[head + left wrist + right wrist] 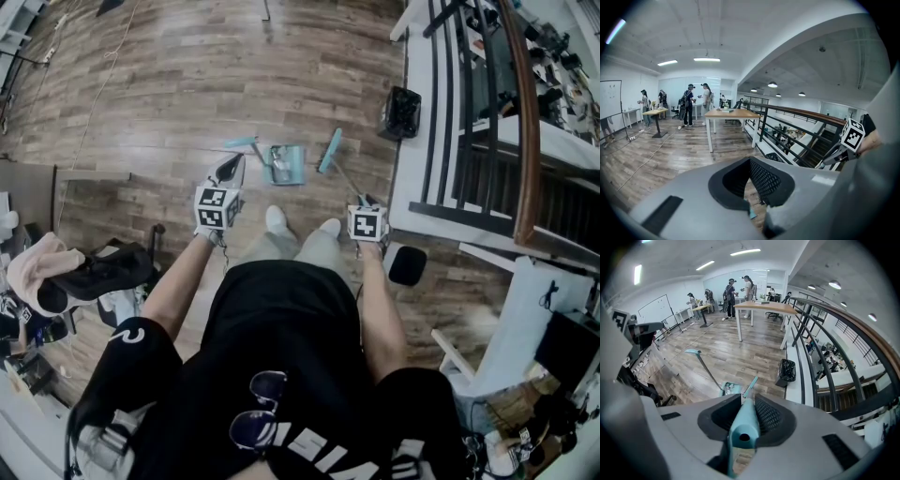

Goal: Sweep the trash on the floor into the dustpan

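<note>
A teal dustpan (286, 165) stands on the wooden floor just ahead of my feet, with pale scraps in it. Its long handle (242, 142) leans to the left, free of both grippers. In the right gripper view the dustpan (731, 388) shows below the jaws. Right of it, the teal broom head (329, 150) rests on the floor. My right gripper (367, 221) is shut on the broom handle (743, 427), which fills the gap of the right gripper (743, 416). My left gripper (225, 178) hovers left of the dustpan; the left gripper (751, 180) is open and holds nothing.
A black waste bin (403, 112) stands by the white ledge and dark railing (469, 122) on the right. Clothes and dark bags (103, 267) pile up at the left. A black round object (407, 265) lies by my right foot. Farther off, a table (729, 114) and several people.
</note>
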`<state>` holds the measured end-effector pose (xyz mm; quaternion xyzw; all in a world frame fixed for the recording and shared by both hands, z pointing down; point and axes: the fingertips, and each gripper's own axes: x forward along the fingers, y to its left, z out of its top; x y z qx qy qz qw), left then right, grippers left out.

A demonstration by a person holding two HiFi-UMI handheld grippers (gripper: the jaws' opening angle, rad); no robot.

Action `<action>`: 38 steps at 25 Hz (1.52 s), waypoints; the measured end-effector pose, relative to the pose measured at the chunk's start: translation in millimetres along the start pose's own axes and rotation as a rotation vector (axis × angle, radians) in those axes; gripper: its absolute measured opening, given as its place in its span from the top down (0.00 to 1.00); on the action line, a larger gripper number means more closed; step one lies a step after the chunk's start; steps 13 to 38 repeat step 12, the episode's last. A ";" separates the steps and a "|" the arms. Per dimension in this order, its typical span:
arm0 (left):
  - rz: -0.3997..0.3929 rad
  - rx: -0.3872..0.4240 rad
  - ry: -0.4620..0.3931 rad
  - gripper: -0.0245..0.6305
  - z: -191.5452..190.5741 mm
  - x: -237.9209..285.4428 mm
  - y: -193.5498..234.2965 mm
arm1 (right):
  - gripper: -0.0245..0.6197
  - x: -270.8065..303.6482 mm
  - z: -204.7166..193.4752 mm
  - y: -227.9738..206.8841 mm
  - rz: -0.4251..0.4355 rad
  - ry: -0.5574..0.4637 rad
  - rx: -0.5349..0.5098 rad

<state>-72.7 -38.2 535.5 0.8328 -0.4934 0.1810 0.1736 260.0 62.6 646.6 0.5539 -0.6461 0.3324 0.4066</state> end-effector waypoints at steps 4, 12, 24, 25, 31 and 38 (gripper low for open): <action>-0.002 -0.002 -0.001 0.96 -0.4 -0.3 -1.3 | 0.83 -1.5 0.0 -1.5 -0.011 -0.001 -0.008; -0.002 -0.003 -0.002 0.96 -1.4 -2.5 -1.6 | 0.83 -3.2 -1.5 3.4 0.006 -0.009 0.005; -0.002 -0.003 -0.002 0.96 -1.4 -2.5 -1.6 | 0.83 -3.2 -1.5 3.4 0.006 -0.009 0.005; -0.002 -0.003 -0.002 0.96 -1.4 -2.5 -1.6 | 0.83 -3.2 -1.5 3.4 0.006 -0.009 0.005; -0.002 -0.003 -0.002 0.96 -1.4 -2.5 -1.6 | 0.83 -3.2 -1.5 3.4 0.006 -0.009 0.005; -0.002 -0.003 -0.002 0.96 -1.4 -2.5 -1.6 | 0.83 -3.2 -1.5 3.4 0.006 -0.009 0.005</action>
